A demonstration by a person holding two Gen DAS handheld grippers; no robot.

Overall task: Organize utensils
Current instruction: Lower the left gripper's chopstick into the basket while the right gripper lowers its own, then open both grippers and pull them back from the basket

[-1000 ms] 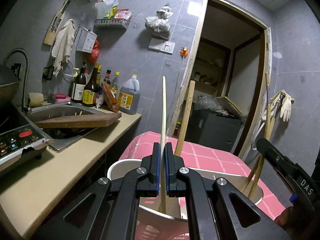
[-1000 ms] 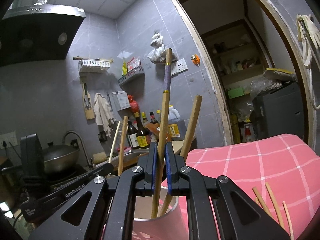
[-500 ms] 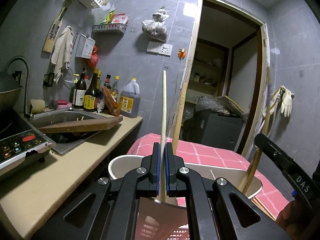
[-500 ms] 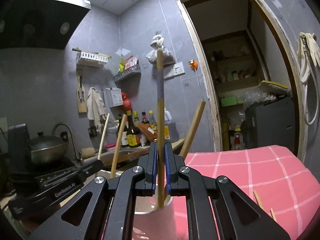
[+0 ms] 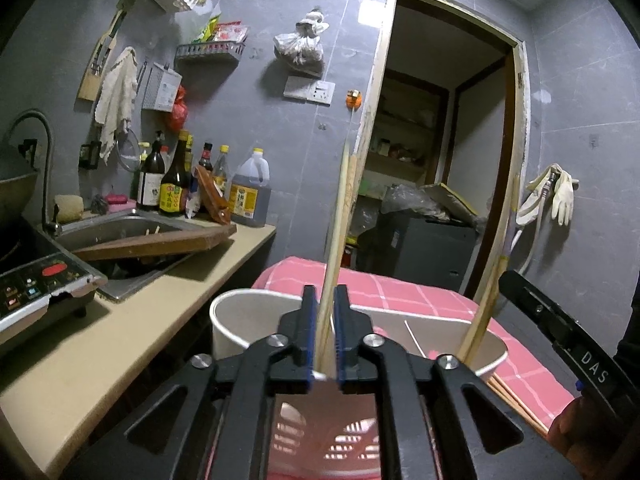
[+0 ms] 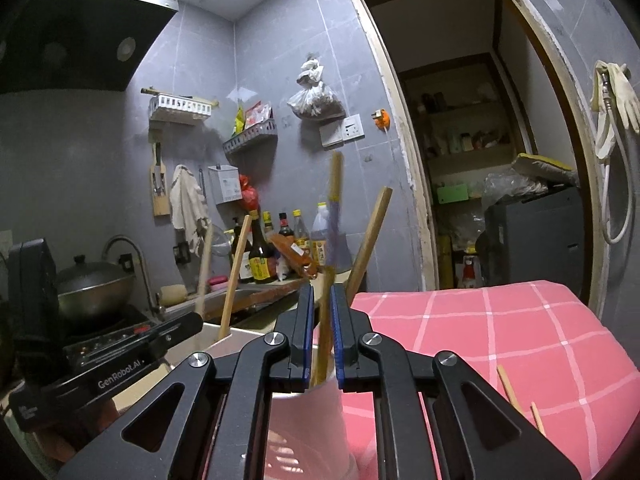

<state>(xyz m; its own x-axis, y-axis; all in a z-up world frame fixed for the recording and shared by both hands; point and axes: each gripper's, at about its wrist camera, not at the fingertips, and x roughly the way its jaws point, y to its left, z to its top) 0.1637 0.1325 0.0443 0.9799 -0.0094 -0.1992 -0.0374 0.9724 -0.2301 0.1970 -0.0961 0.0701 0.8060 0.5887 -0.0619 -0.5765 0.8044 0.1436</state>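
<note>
Left-wrist view, lower left to right: induction cooker (image 5: 40, 284) on the beige worktop (image 5: 120, 340); behind it, sink (image 5: 132, 220) bridged by a wooden board (image 5: 160, 242), with sauce bottles (image 5: 172, 188) against the wall. Centre: white-rimmed utensil holder (image 5: 224, 308) with a pink slotted base, on a pink checked cloth (image 5: 400, 284). Left tool (image 5: 325, 300) above the holder's near rim, jaws slightly parted, pads not pressing on the pale chopstick (image 5: 340, 216) standing upright between them with its lower end inside the holder. Further right, a patterned chopstick (image 5: 492, 288) leaning on the holder's right rim; rubber gloves (image 5: 560, 196) on the wall at the far right. Right-wrist view, left to right: wok (image 6: 92, 280) on the stove; two pale chopsticks (image 6: 236, 272) upright at the holder's left side; right tool (image 6: 321, 292) at centre over the holder, jaws likewise parted, gripping nothing, with a purple-banded chopstick (image 6: 334, 208), motion-blurred, loose between the pads and its foot in the holder; beside it a plain wooden stick (image 6: 372, 236) tilted right; loose chopsticks (image 6: 508, 392) flat on the cloth at lower right.
</note>
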